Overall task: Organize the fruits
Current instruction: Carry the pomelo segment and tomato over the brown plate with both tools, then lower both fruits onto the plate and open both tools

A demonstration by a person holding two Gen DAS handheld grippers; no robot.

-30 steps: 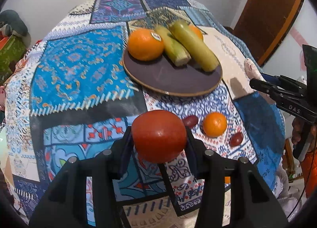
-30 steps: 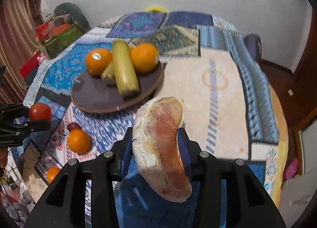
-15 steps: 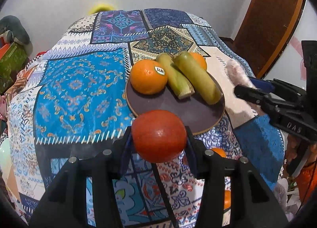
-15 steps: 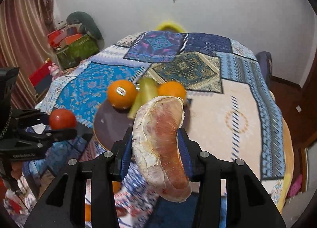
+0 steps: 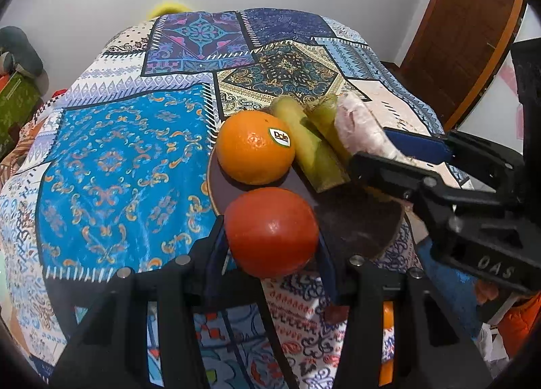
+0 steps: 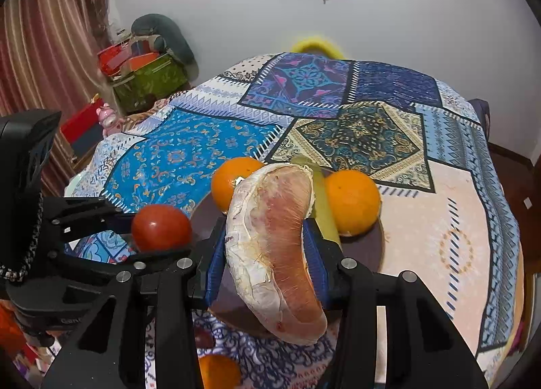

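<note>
The left gripper [image 5: 272,237] is closed on a red tomato [image 5: 271,232], its jaws clamping the fruit at both sides with the fruit's top projecting clear above the fingers. The right gripper [image 6: 265,250] is closed on a peeled pomelo segment [image 6: 275,247], gripped across its narrow width; the segment's long axis runs fore and aft along the fingers, with one end overhanging toward the camera and the other reaching out past the fingertips. Both loads are carried above the near portion of the dark round plate [image 5: 365,223]. The plate already holds a stickered orange [image 5: 255,147], two green stalk pieces [image 5: 309,149] lying side by side, and a second orange [image 6: 351,201] behind them. The governing relation: bare plate surface lies directly ahead of and below the tomato, near the stickered orange, whereas the segment sits over the stalks on the right side of the plate. The left hand therefore appears nearer to a free landing spot. Judged risk: the two grippers converge closely over the plate. Further fruits, including a small orange [image 6: 219,372], remain on the patchwork tablecloth [image 5: 125,166] short of the plate.
</note>
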